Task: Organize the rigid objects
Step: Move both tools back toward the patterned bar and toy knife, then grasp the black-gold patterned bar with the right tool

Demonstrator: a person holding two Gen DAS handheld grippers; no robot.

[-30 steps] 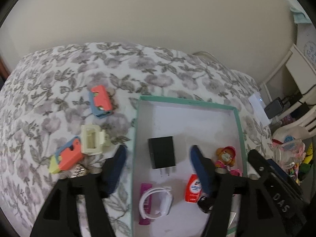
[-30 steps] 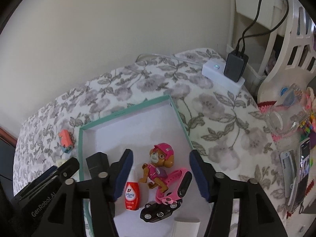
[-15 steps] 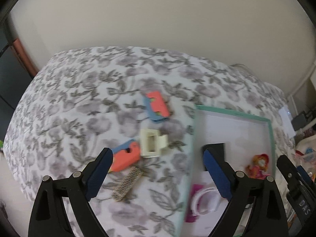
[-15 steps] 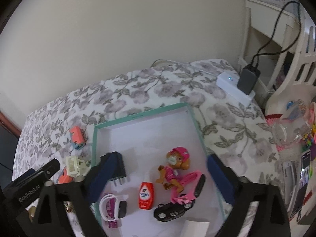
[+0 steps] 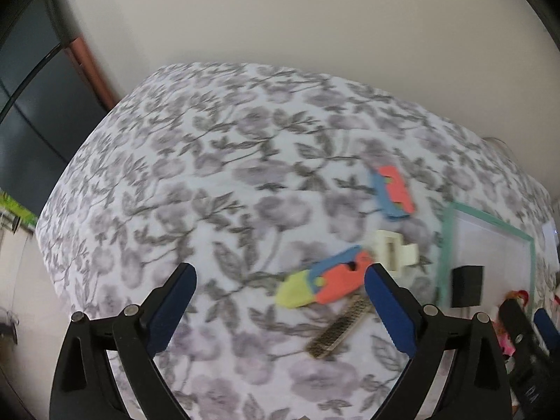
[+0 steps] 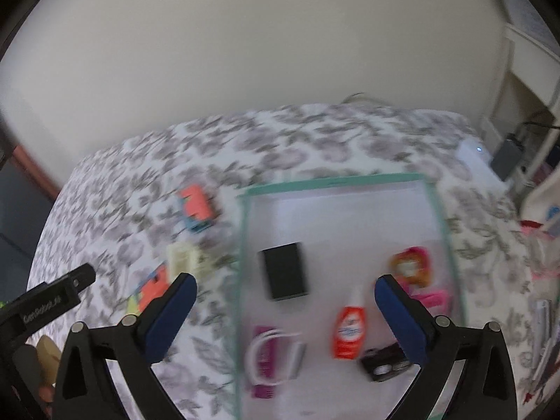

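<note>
Floral bedspread (image 5: 217, 189) is now filling the left view, since the left gripper (image 5: 278, 309) has swung off the tray (image 6: 353, 179) toward the orange-and-blue toy (image 5: 323, 281). Its jaws are opening, empty. The right gripper (image 6: 285, 318) is hanging wide and empty over the tray, so another pickup looks next.

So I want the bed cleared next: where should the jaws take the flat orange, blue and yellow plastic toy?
Grip the flat orange, blue and yellow plastic toy across its orange middle, coming from above. It lies flat and long on the floral bedspread, so its narrow width probably fits the jaws; the cream clip crowds its orange end.
</note>
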